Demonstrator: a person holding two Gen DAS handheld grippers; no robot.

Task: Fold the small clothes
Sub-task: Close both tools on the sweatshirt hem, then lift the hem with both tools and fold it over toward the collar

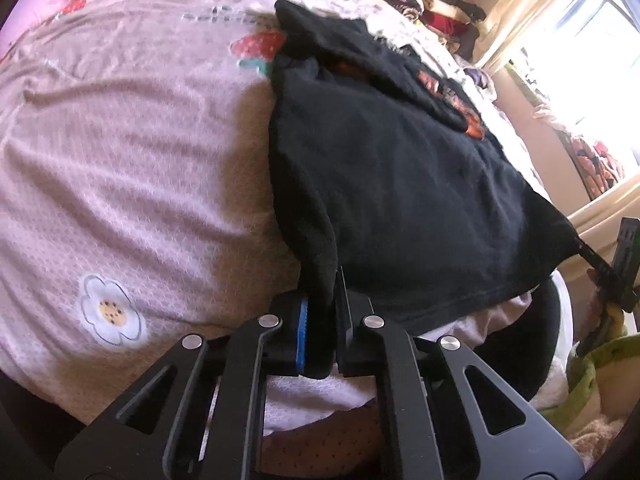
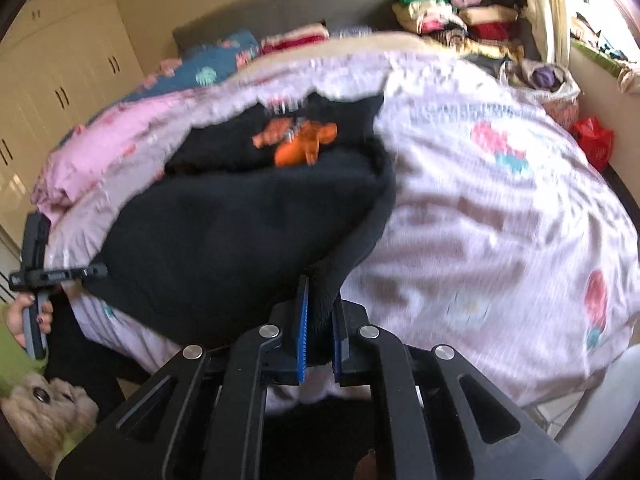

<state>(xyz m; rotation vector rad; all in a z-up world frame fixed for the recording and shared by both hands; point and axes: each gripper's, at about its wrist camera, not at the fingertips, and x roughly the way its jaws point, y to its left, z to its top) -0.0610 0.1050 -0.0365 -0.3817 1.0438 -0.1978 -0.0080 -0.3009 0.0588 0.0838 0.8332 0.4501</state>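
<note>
the black garment [image 1: 400,184] lies spread on the pink flowered bedspread [image 1: 132,160], near the bed's front edge, with its orange print [image 2: 298,140] toward the far end, away from both grippers. its near hem runs crosswise along the bed edge, and each end of that hem is pinched: the left gripper [image 1: 322,316] is clamped on the near left corner, a fold of dark cloth rising between its blue pad and the opposite finger, and the right gripper [image 2: 320,332] is clamped likewise on the near right corner, cloth bunched between its jaws. from either gripper the garment stretches forward and away, so its long axis runs from the held hem up toward the print. in the right wrist view the left gripper shows at the garment's far left corner, gripped by a hand [image 2: 28,316] in a green sleeve; that view is blurred. neither hand is nearer to the work than the other; both sit at the same hem, one per corner. the coming move, i judge, is to carry the hem forward over the body toward the print, keeping the two corners level so the fold lands square. beyond the garment, stacked clothes [image 2: 452,12] sit at the head of the bed, and a cream wardrobe [image 2: 60,60] stands to the left of the bed.
</note>
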